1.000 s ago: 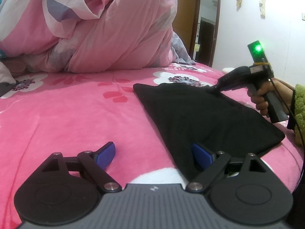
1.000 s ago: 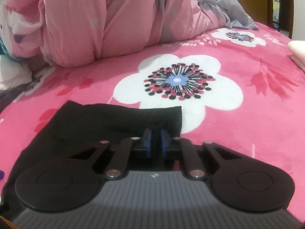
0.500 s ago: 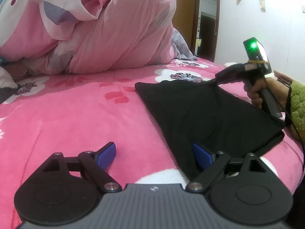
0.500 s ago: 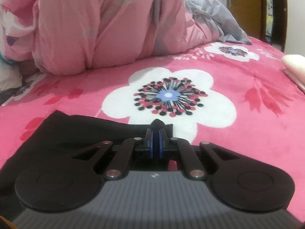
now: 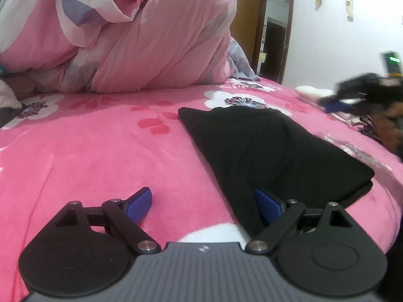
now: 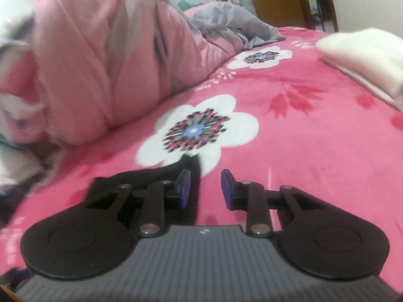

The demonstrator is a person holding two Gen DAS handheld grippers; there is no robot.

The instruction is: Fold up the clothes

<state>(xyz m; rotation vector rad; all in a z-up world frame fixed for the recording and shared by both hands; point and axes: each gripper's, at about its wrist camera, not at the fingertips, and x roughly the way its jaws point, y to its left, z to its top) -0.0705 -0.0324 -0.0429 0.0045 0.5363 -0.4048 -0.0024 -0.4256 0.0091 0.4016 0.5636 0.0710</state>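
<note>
Right gripper jaws just opening, empty; left gripper wide apart, empty; black garment corner at 12 o'clock could snag, unfolding.

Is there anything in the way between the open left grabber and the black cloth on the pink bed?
Nothing visible is in the way. The left gripper has its jaws wide open right at the near edge of the folded black garment, with only bare pink floral bedspread beside it.
</note>
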